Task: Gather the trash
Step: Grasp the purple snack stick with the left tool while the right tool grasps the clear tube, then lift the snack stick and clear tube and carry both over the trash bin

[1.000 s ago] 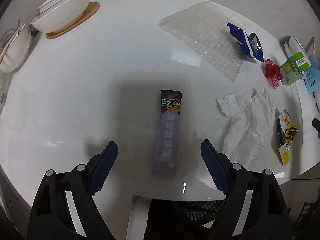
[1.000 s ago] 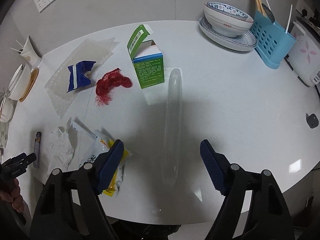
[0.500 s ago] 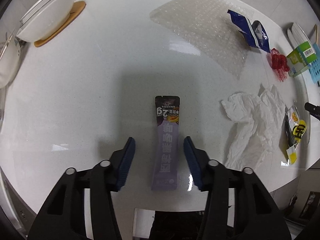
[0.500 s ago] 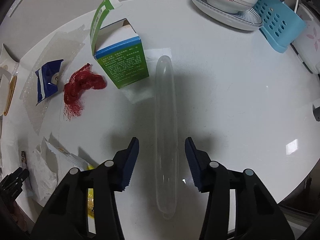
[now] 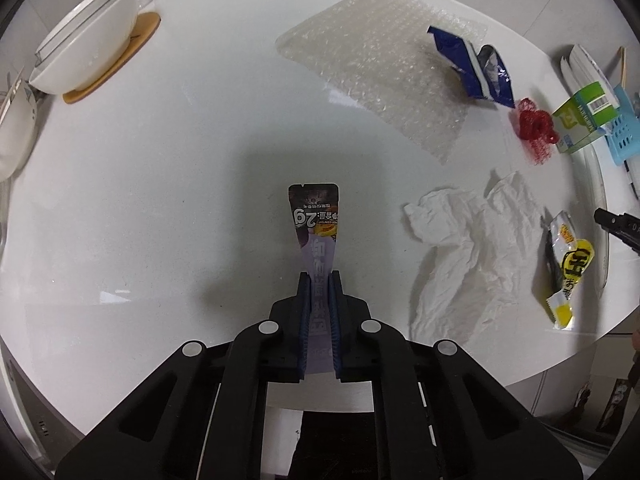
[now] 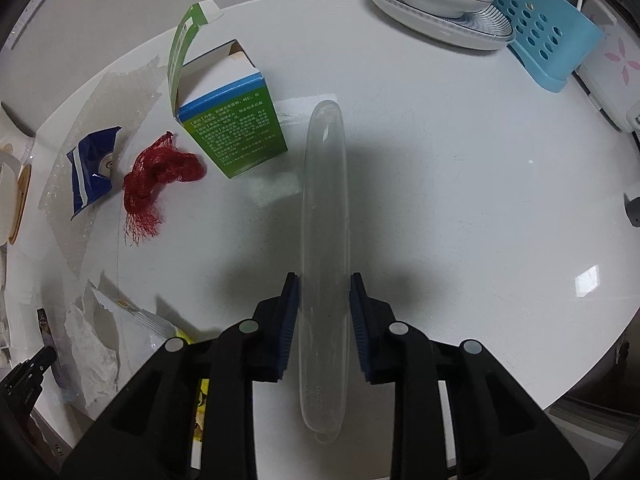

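Observation:
My left gripper [image 5: 319,276] is shut on a purple snack wrapper [image 5: 316,224], whose dark printed end sticks out ahead of the fingers over the white table [image 5: 160,208]. My right gripper [image 6: 322,280] is shut on a long clear plastic tube [image 6: 325,184] that lies lengthwise on the table [image 6: 480,168], both pads touching its sides. Other trash lies around: bubble wrap [image 5: 384,64], a blue wrapper [image 5: 472,68], red netting [image 6: 160,176], crumpled white tissue [image 5: 472,240], a yellow wrapper [image 5: 568,264] and an open green box [image 6: 232,128].
White bowls [image 5: 84,48] on a wooden coaster stand far left in the left wrist view. A patterned bowl on a plate [image 6: 440,0], a blue perforated basket [image 6: 548,36] and a white appliance [image 6: 616,80] stand at the back right in the right wrist view.
Both grippers have closed from wide open: the left onto the purple wrapper, the right onto the clear tube. Both have moved in closer over the table.

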Demonstrator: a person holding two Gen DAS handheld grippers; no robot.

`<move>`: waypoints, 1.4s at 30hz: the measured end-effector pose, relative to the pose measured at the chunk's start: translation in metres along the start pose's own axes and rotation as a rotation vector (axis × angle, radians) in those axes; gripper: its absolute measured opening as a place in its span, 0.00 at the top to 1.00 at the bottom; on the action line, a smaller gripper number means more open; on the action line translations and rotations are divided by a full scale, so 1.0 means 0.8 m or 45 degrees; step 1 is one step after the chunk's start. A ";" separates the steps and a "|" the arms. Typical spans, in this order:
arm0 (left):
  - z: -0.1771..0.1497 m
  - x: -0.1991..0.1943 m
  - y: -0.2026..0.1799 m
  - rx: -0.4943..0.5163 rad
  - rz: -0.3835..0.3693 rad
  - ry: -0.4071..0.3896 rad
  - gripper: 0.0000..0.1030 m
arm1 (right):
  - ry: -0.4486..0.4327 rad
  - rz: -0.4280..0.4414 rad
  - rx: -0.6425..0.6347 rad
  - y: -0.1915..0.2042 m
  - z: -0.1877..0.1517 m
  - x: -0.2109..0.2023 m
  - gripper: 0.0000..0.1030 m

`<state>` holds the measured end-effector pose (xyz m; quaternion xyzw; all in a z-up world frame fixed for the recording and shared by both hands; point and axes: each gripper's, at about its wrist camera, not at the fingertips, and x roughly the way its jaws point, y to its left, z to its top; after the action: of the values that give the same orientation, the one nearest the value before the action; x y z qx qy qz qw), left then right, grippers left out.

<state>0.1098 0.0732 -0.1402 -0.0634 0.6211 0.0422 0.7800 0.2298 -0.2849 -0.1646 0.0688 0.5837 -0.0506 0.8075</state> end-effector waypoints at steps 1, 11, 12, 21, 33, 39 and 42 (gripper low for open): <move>-0.001 -0.004 0.000 0.002 -0.003 -0.010 0.92 | -0.006 0.003 0.000 -0.002 -0.004 -0.006 0.76; 0.004 -0.045 -0.030 0.017 -0.030 -0.101 0.92 | -0.092 0.038 0.000 -0.018 -0.018 -0.046 0.76; 0.000 -0.047 -0.028 0.015 -0.034 -0.108 0.92 | -0.101 0.041 -0.002 -0.018 -0.019 -0.050 0.76; -0.006 -0.064 -0.038 0.020 -0.043 -0.166 0.92 | -0.175 0.050 -0.035 -0.025 -0.039 -0.082 0.76; -0.035 -0.092 -0.059 0.023 -0.043 -0.216 0.92 | -0.238 0.076 -0.075 -0.033 -0.079 -0.116 0.76; -0.053 -0.106 -0.067 0.019 -0.049 -0.238 0.92 | -0.266 0.089 -0.093 -0.034 -0.099 -0.132 0.76; -0.063 -0.112 -0.070 0.018 -0.057 -0.249 0.92 | -0.283 0.097 -0.104 -0.035 -0.110 -0.142 0.76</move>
<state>0.0492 0.0112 -0.0611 -0.0674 0.5407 0.0264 0.8381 0.1071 -0.2977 -0.0850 0.0520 0.4892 -0.0034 0.8706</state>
